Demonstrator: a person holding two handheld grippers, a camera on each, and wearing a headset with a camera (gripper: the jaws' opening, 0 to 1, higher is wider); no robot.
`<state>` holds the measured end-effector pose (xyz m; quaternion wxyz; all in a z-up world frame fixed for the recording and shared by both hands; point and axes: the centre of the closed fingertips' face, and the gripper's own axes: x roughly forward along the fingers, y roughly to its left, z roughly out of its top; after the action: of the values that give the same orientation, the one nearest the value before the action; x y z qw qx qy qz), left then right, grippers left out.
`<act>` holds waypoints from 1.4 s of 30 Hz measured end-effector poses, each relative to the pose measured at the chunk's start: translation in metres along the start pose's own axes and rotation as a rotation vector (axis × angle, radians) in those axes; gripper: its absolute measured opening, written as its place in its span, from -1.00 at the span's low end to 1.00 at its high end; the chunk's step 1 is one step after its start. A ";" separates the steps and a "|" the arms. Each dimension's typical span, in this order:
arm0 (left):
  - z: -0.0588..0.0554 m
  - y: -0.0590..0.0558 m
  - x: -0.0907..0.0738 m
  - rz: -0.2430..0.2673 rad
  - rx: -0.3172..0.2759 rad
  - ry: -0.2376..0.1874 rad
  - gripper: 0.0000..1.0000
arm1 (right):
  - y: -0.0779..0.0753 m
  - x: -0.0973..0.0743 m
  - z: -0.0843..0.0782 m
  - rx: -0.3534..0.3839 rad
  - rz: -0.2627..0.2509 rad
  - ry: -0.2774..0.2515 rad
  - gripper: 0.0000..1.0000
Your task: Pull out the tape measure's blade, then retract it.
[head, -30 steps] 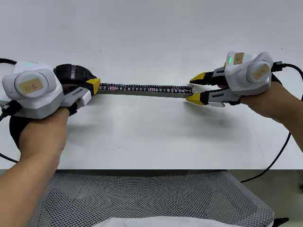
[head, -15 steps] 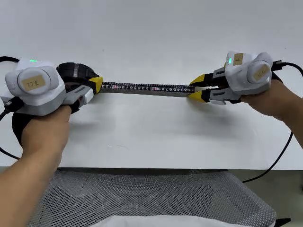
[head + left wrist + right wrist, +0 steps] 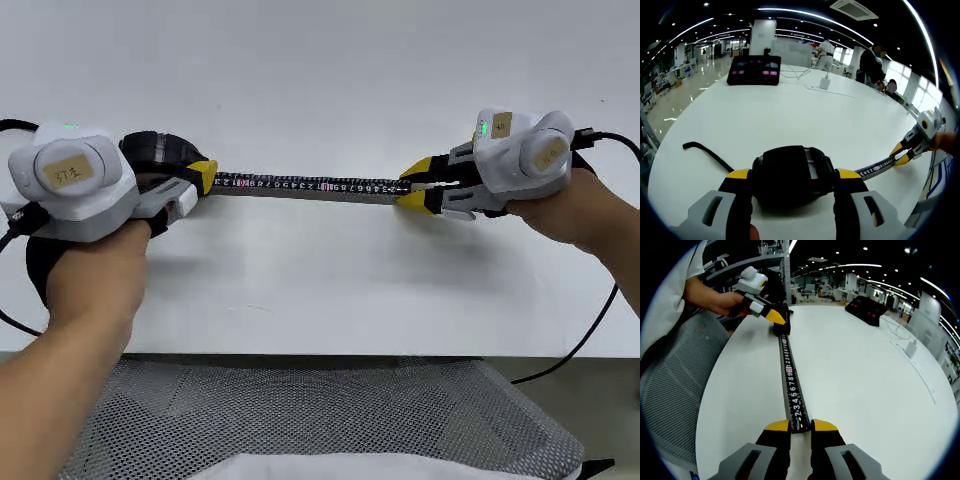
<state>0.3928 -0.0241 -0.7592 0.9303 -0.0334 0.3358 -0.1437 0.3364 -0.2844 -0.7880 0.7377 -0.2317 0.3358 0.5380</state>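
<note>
I see a white workbench (image 3: 790, 115) in an open hall, with glossy floor (image 3: 680, 90) at nine o'clock in the left gripper view and windows (image 3: 907, 82) at three. Light strips (image 3: 805, 15) cross the ceiling at twelve. In the head view, a grey mesh chair (image 3: 300, 410) sits at six.

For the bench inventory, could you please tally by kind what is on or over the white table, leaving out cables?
grippers: 2 (left gripper, right gripper)
tape measure: 1
black device: 1
white adapter: 1
total: 5
</note>
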 end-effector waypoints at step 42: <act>-0.003 0.002 0.000 -0.007 -0.006 0.030 0.14 | 0.001 0.006 0.016 -0.025 0.001 -0.024 -0.81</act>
<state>0.3918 -0.0220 -0.7619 0.9246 -0.0354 0.3498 -0.1465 0.3409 -0.2692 -0.7814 0.7384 -0.2341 0.3203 0.5453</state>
